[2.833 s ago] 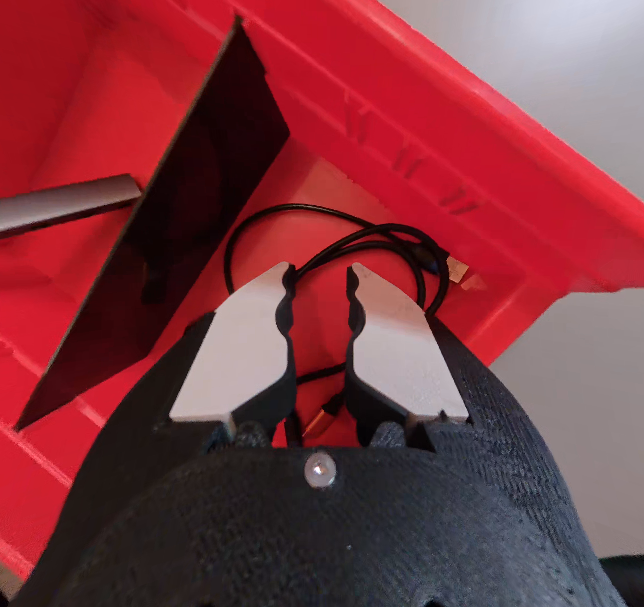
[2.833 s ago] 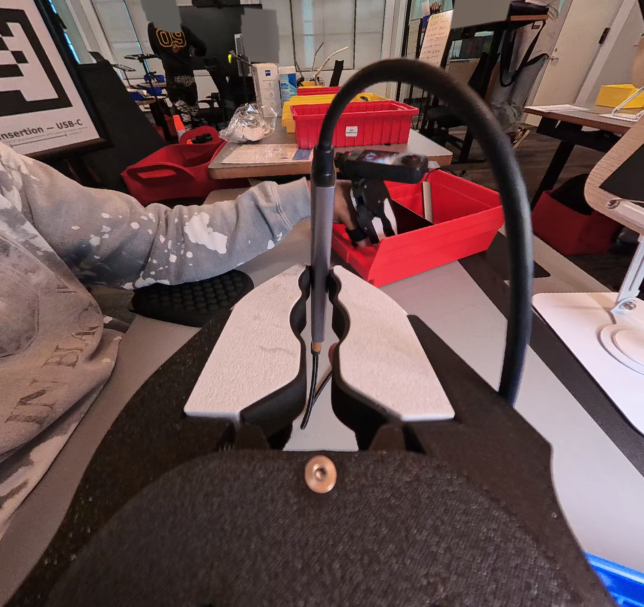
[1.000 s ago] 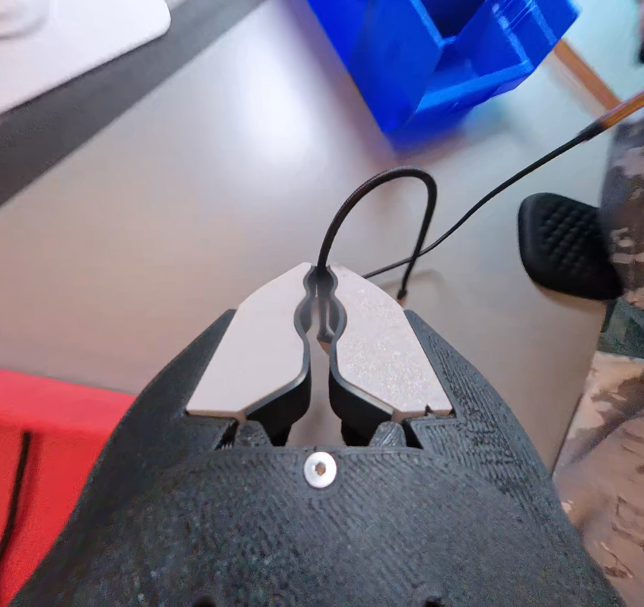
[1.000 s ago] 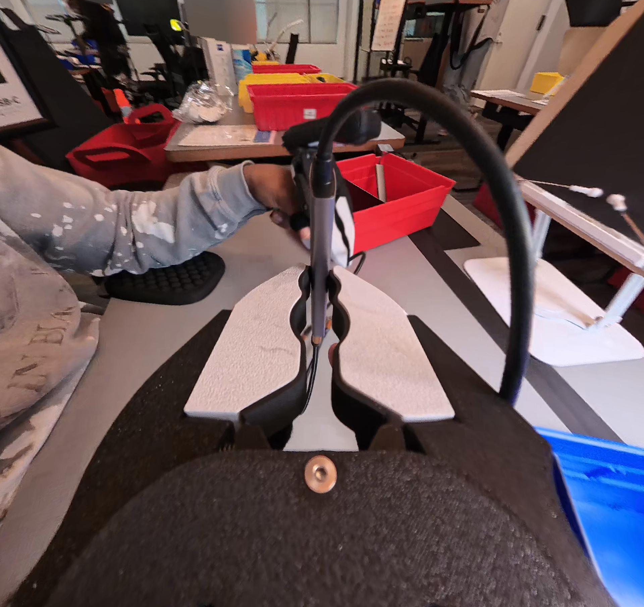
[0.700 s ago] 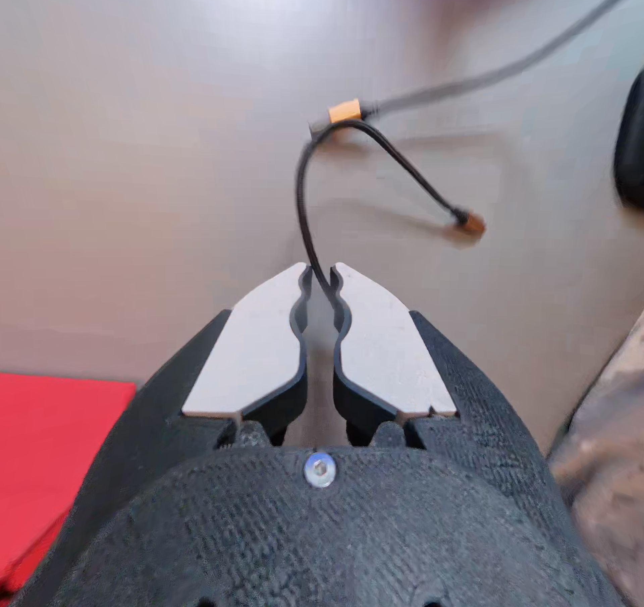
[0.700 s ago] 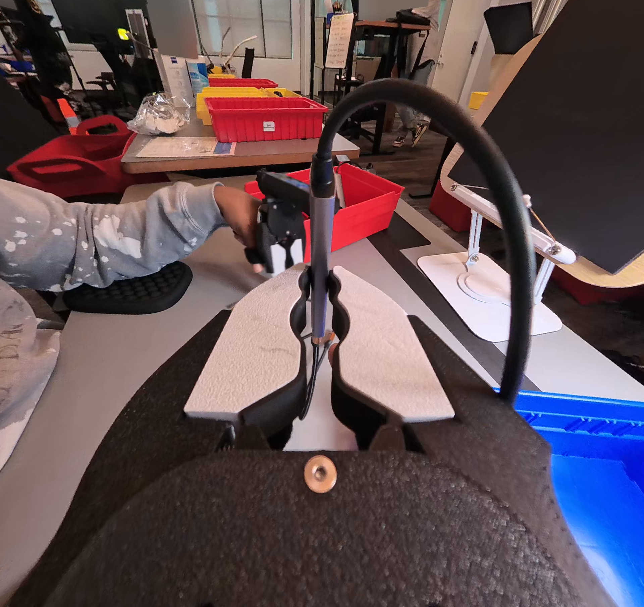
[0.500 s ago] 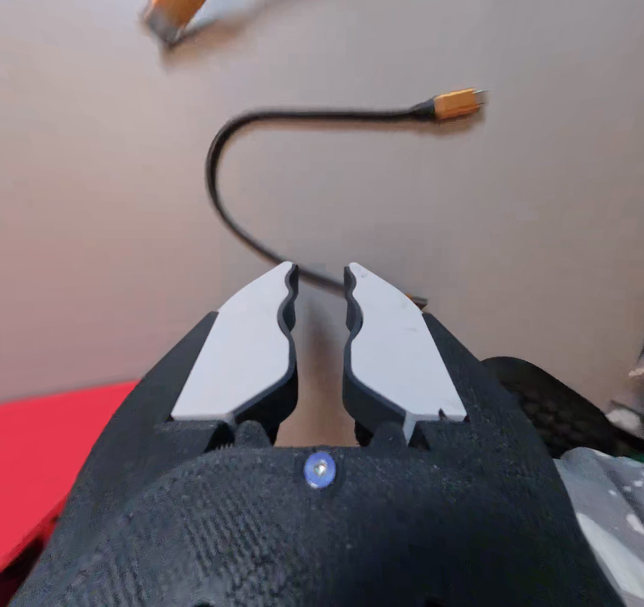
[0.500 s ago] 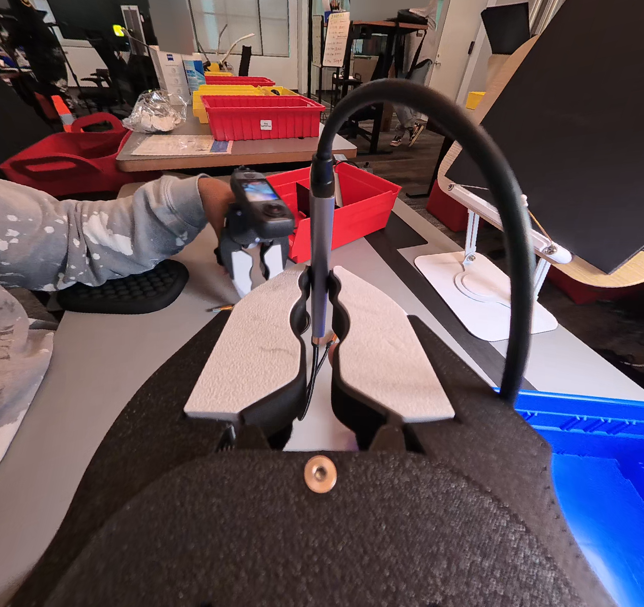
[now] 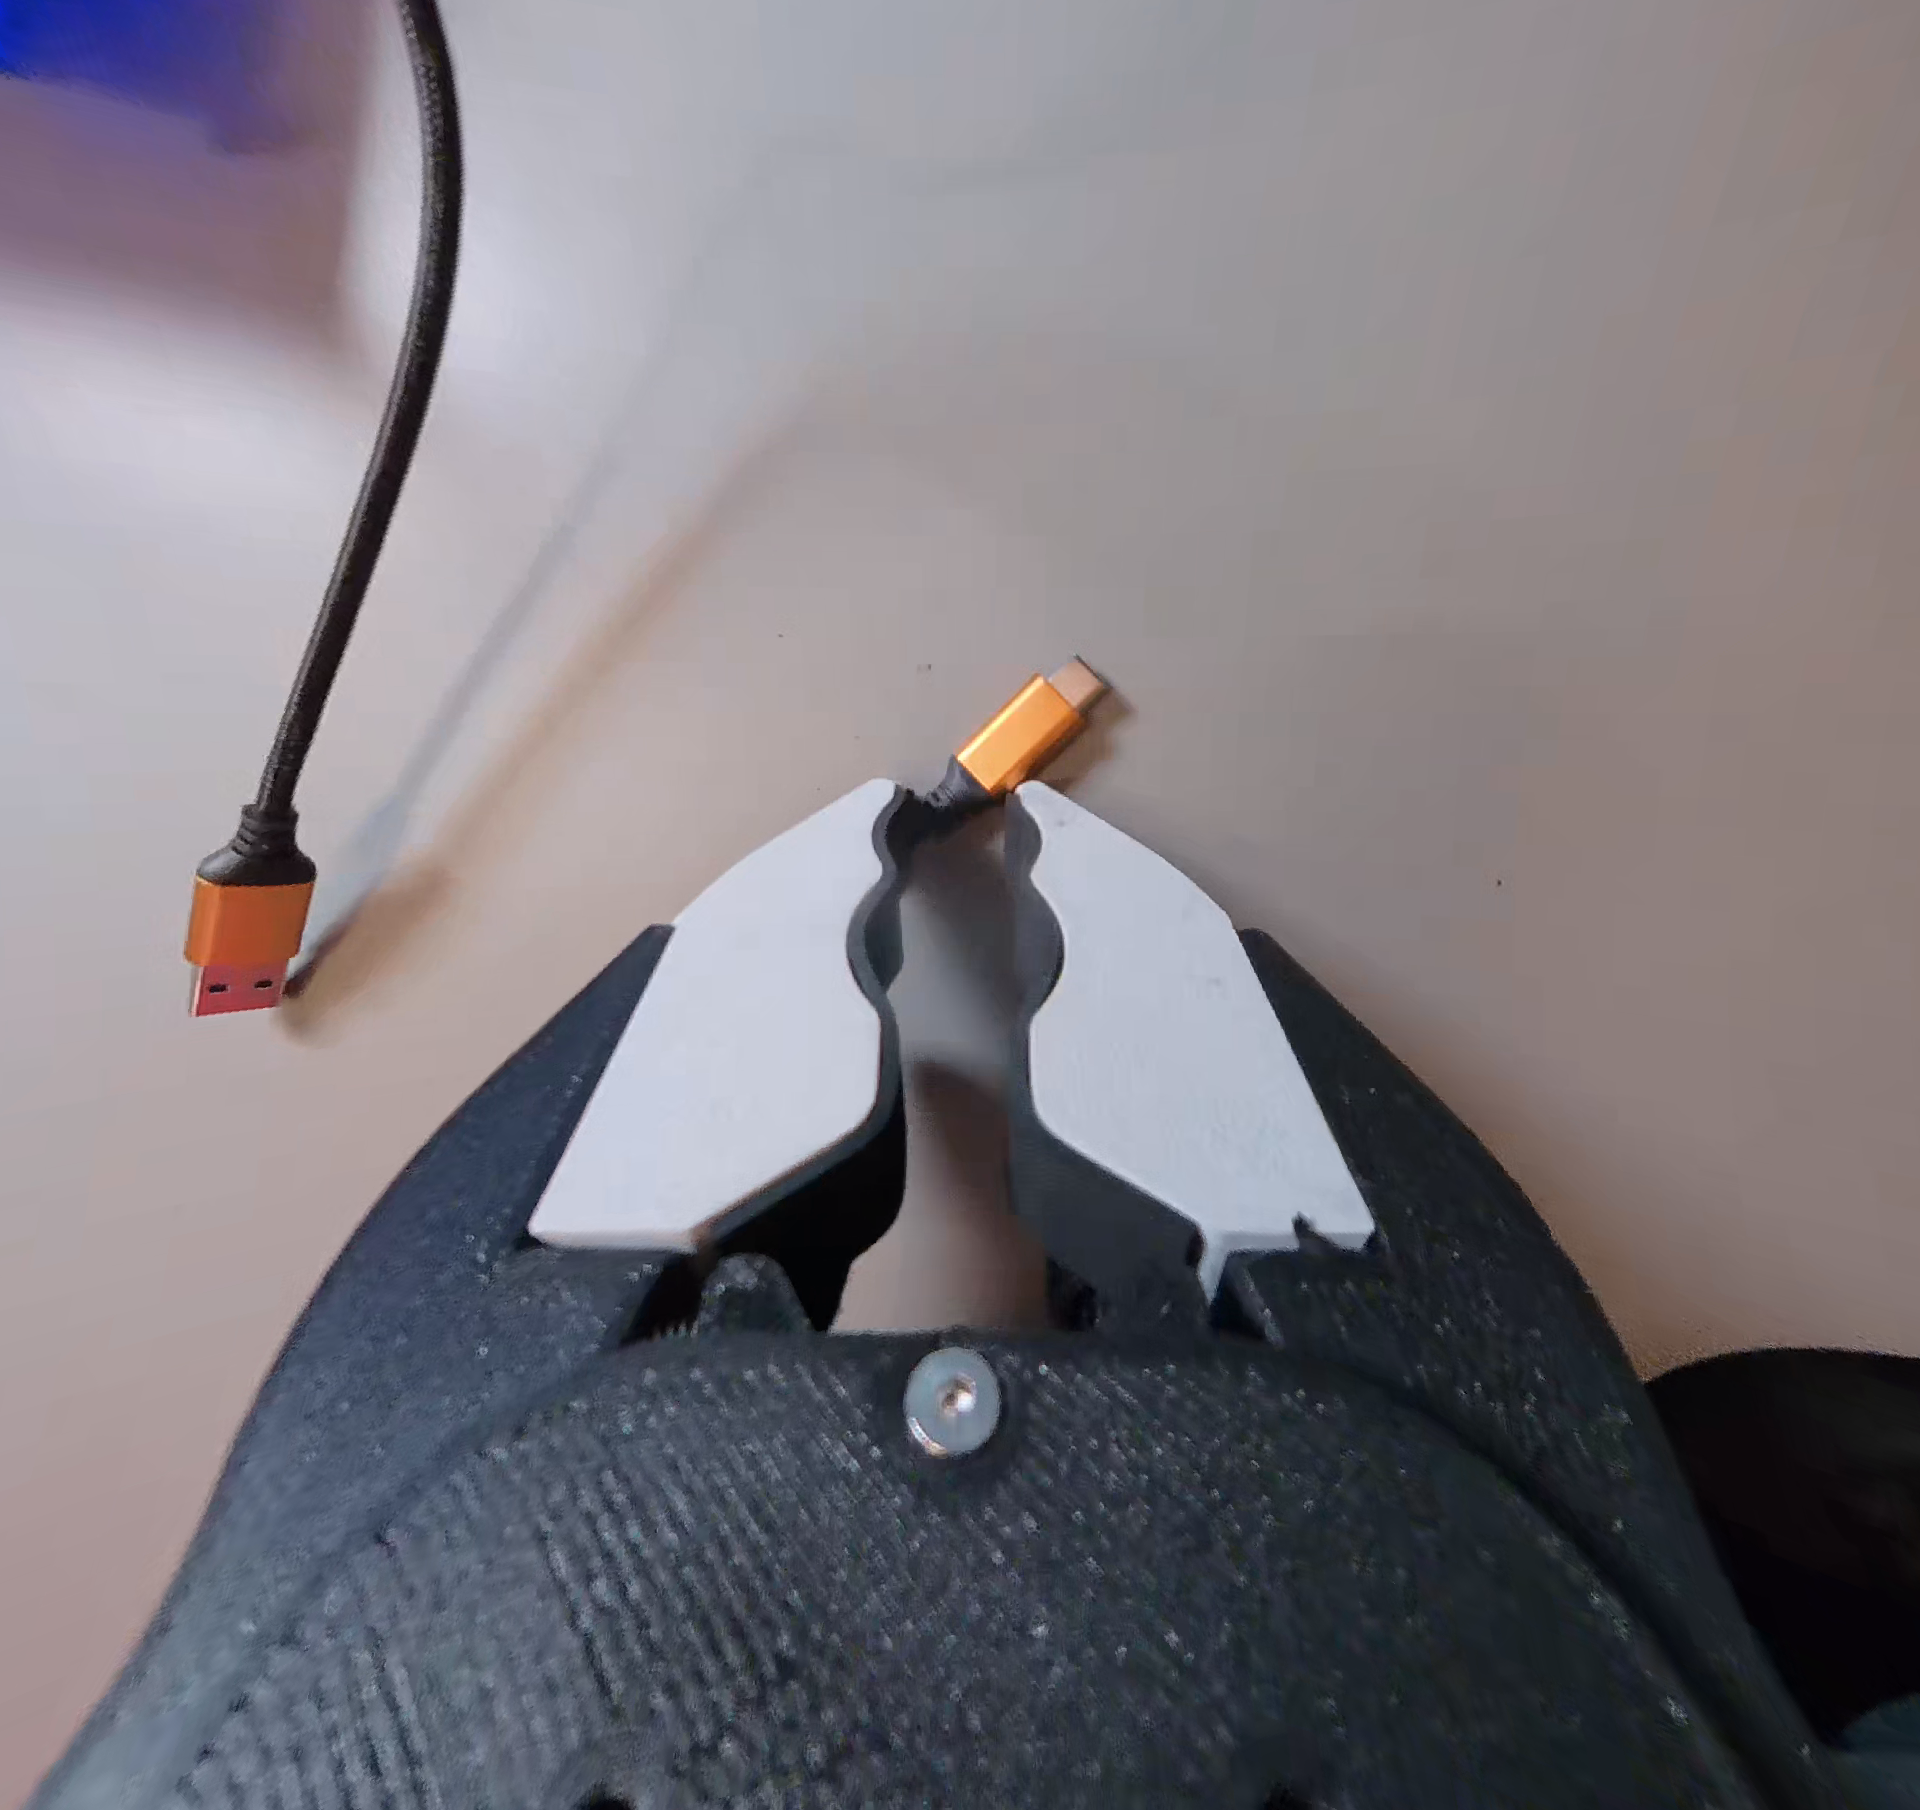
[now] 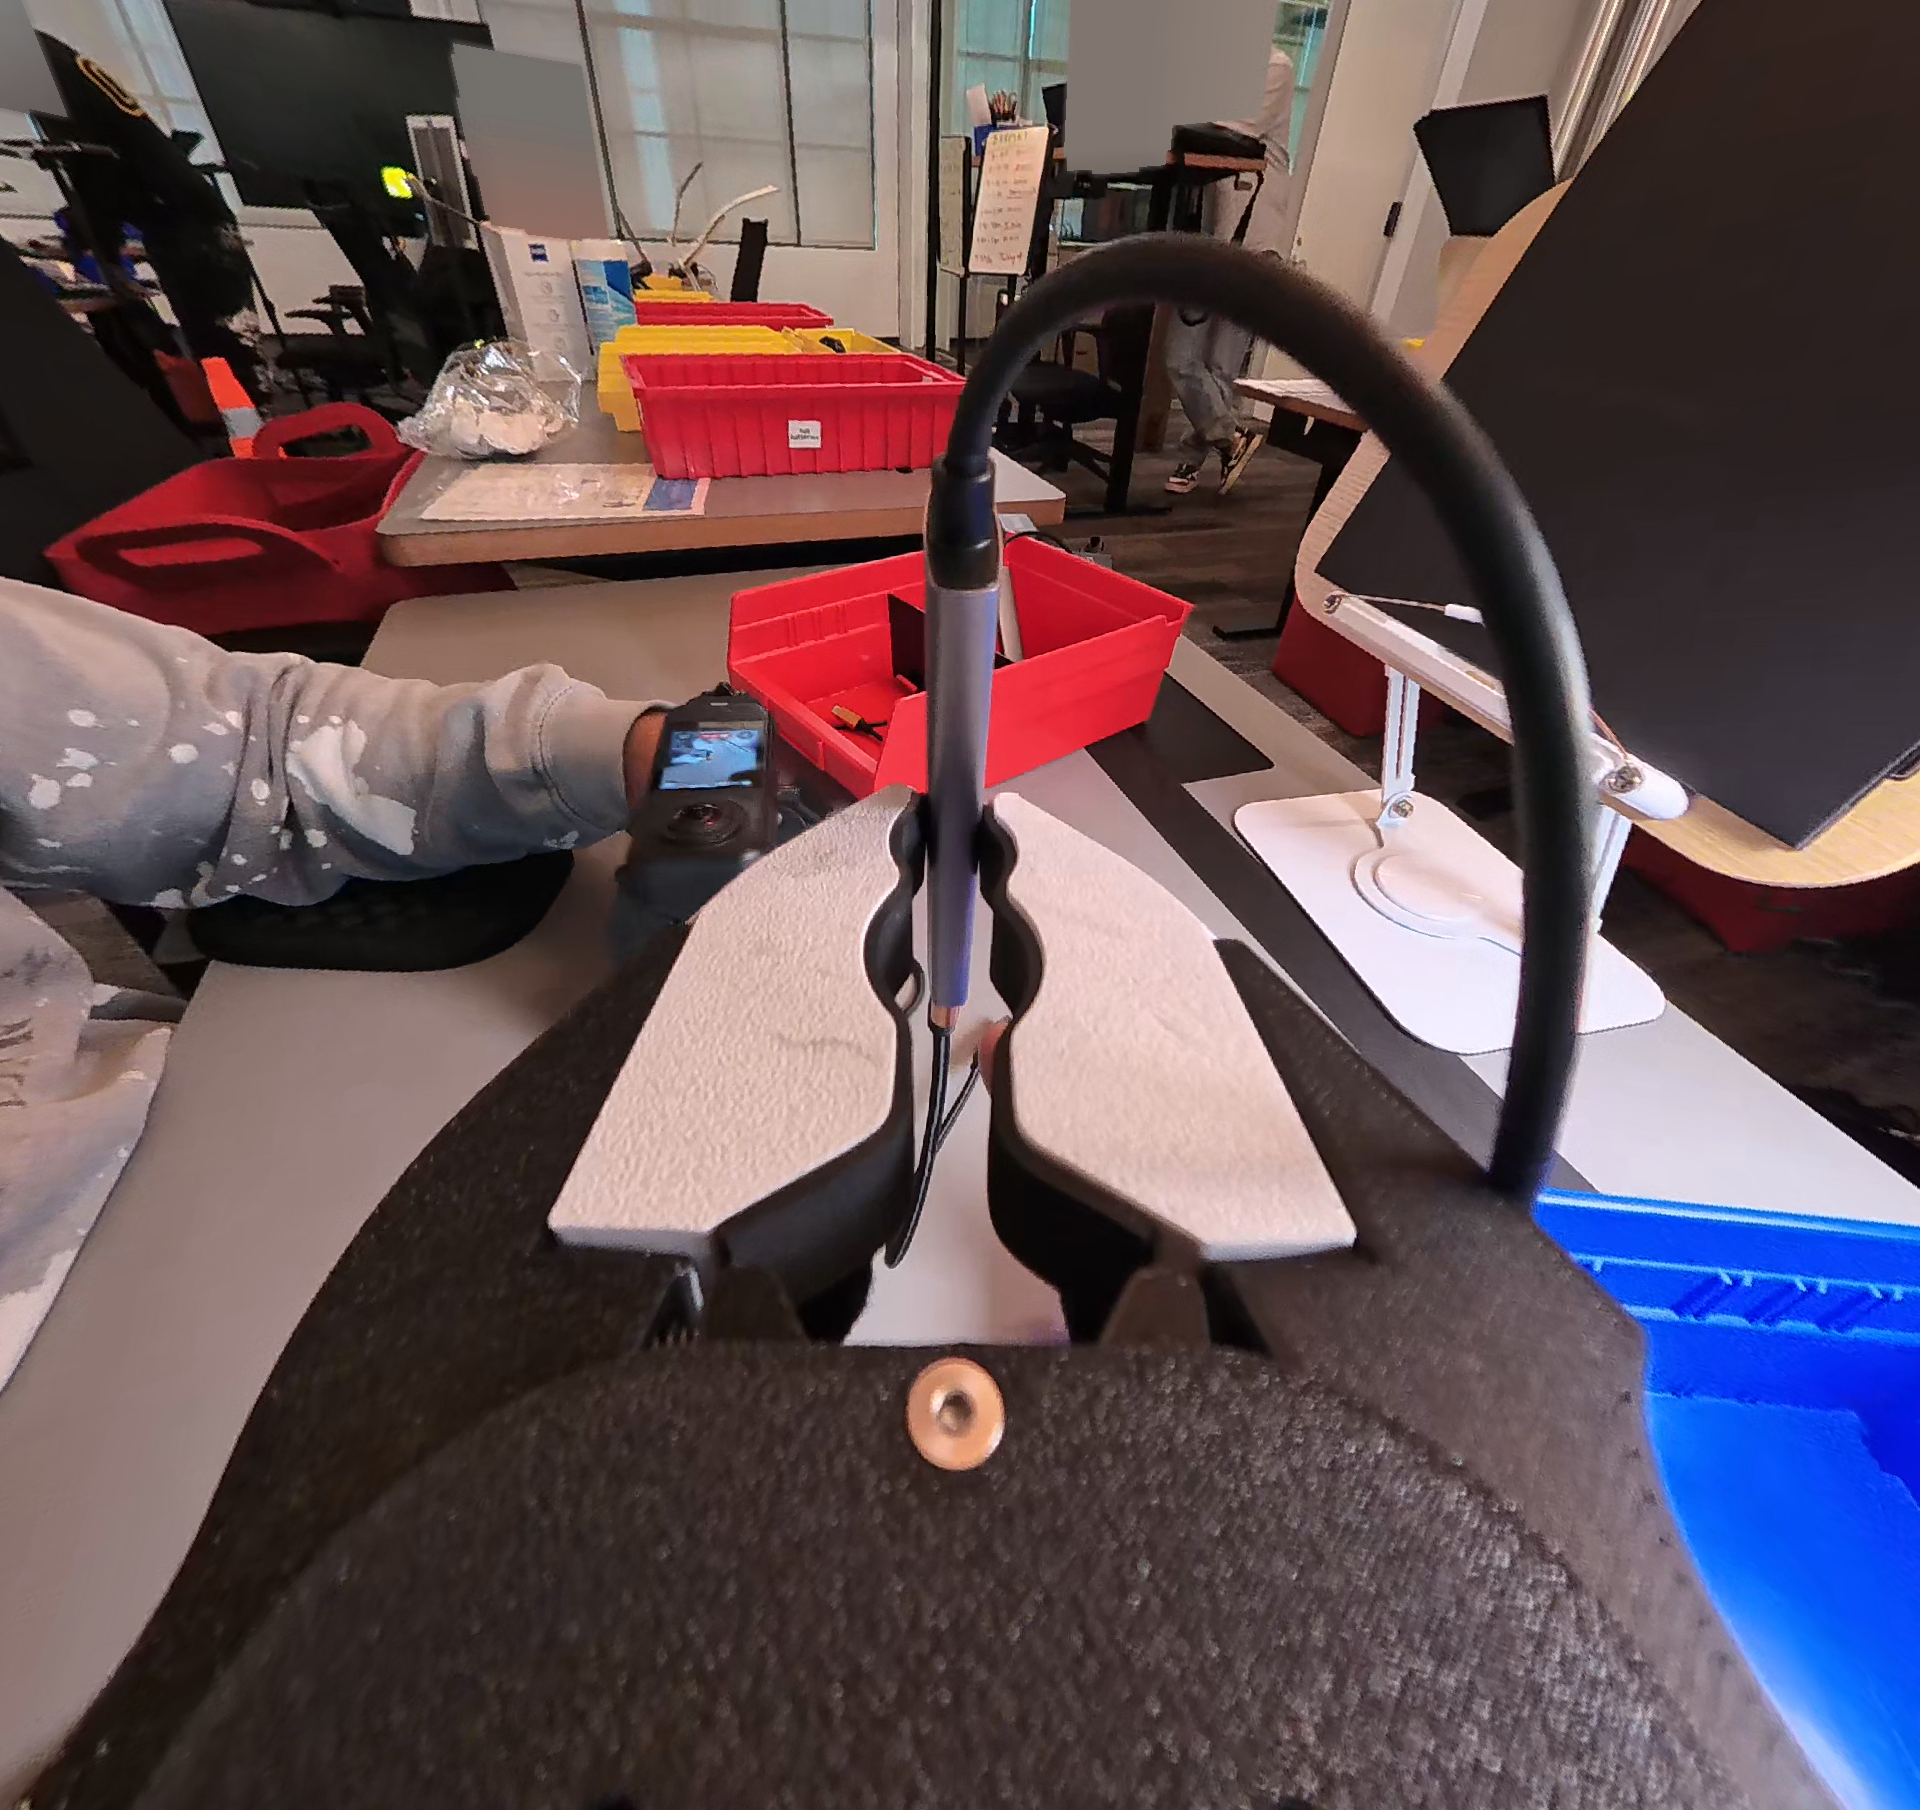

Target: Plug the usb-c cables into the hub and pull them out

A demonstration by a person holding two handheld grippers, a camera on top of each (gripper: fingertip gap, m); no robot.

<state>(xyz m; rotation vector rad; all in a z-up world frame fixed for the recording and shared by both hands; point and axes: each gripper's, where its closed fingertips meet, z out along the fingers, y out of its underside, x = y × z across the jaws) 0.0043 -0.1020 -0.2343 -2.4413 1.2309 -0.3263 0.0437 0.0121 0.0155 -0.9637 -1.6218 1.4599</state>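
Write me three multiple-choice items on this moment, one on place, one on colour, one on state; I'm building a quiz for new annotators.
1. Where does the USB-C plug lie?
A. in the red bin
B. on the table at the left gripper's fingertips
C. inside the hub

2. What colour are the plug shells?
A. orange
B. green
C. white

3. What is the right gripper doing?
A. hanging open, holding nothing
B. clamping a blue bin
C. shut on the hub

Answers: 1 B, the plug rests on the grey table just past the fingertips. 2 A, both it and the USB-A plug are orange. 3 C, the grey hub stands upright between the jaws.
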